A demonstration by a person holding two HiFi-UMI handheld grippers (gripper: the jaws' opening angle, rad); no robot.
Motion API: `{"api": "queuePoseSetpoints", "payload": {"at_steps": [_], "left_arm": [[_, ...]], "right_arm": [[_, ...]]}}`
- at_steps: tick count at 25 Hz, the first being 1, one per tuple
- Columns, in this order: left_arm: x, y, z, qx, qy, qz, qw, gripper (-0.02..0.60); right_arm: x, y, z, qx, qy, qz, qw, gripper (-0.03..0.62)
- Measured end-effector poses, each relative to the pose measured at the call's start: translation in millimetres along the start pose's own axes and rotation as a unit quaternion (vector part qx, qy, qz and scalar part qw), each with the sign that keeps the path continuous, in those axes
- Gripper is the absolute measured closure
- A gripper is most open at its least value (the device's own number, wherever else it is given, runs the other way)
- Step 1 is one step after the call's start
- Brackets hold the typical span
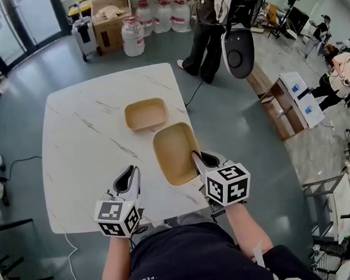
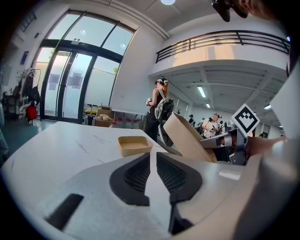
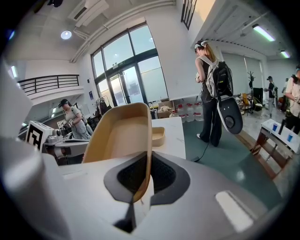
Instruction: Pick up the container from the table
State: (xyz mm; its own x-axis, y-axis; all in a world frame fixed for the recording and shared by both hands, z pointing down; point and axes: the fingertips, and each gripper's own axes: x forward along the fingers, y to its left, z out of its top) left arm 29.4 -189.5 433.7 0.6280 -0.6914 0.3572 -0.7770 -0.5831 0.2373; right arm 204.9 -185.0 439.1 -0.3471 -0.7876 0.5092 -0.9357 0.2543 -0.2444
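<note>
A tan container (image 1: 174, 151) is tilted up off the white marble table (image 1: 86, 148), its right wall pinched in my right gripper (image 1: 195, 158). In the right gripper view the jaws of the right gripper (image 3: 150, 158) are shut on the thin rim of that container (image 3: 119, 136), which stands nearly on edge. A second, smaller tan container (image 1: 144, 114) lies flat on the table beyond it, also visible as the container (image 2: 134, 145) in the left gripper view. My left gripper (image 1: 129, 172) hovers near the table's front edge, shut and empty.
A person with a backpack (image 1: 215, 26) stands past the far right corner of the table. Water jugs (image 1: 133, 36) and a cardboard box (image 1: 110, 18) sit on the floor beyond. A low wooden shelf (image 1: 286, 101) stands to the right.
</note>
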Motion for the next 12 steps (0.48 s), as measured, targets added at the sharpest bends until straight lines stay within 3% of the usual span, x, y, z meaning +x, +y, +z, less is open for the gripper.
{"api": "queuePoseSetpoints", "payload": {"at_steps": [12], "left_arm": [[2.3,0.4,-3.2,-0.004,-0.002,0.006,1.0000,0.552]], "right_arm": [[-0.7,-2.1,4.4,0.004,-0.011,0.007,1.000,0.589]]}}
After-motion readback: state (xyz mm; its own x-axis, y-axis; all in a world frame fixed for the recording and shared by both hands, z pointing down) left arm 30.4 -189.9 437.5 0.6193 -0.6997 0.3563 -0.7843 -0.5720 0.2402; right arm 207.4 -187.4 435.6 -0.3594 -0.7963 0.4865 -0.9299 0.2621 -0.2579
